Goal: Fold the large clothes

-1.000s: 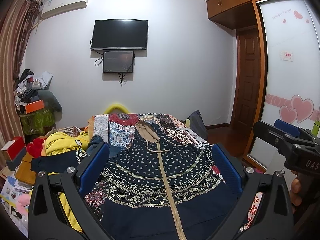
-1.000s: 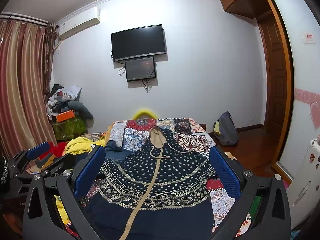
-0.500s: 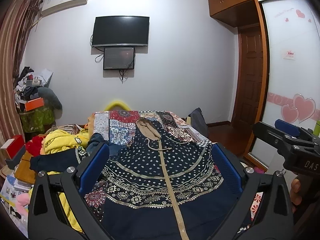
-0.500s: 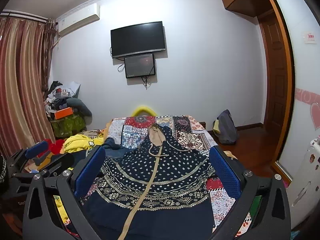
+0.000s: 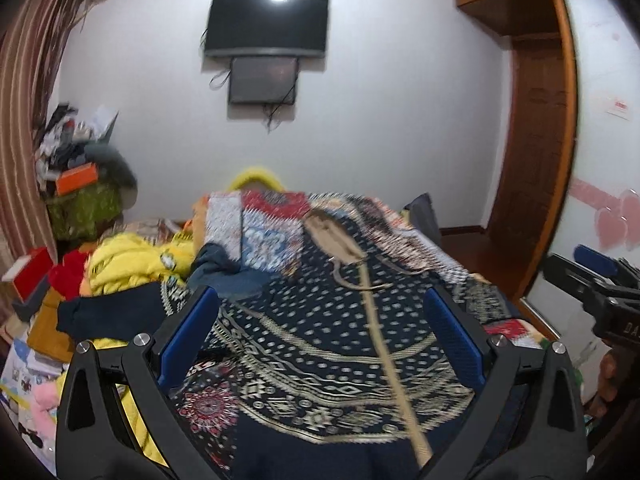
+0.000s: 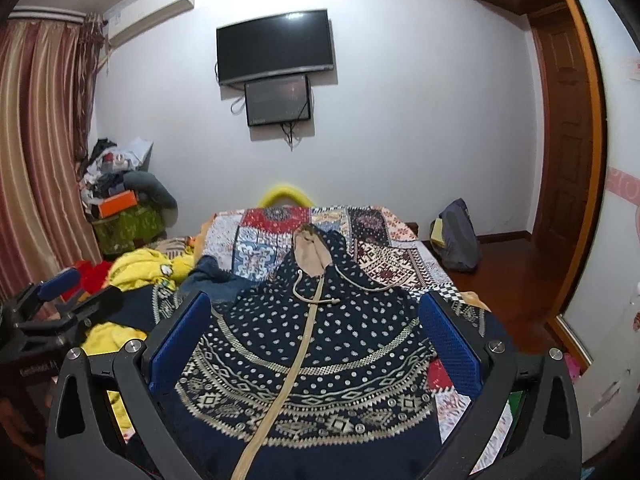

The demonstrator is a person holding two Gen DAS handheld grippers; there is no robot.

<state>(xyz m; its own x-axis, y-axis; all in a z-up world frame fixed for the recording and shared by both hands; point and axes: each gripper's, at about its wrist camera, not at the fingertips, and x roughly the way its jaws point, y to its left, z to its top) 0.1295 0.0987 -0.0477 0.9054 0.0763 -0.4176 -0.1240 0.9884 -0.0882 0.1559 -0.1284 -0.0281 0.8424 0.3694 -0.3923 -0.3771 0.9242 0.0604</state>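
While both claws hover spread and empty, left claw [image 5: 320, 312] and right claw [image 6: 314, 316], the navy patterned hoodie [image 6: 316, 344] lies flat on the patchwork bed [image 6: 384, 256].

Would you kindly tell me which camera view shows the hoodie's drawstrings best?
The right wrist view: there the drawstrings are sharp against the dotted hoodie. The left wrist view shows them too, but smeared by motion blur.

A white wall [image 6: 400, 120] fills the frame's centre, carrying a dark television [image 6: 275, 46] with a smaller screen [image 6: 278, 100] beneath it. An air conditioner [image 6: 152, 8] sits upper left above striped curtains [image 6: 36, 140]. A wooden door [image 6: 568, 140] stands at right, with wooden floor [image 6: 504, 280] below it.
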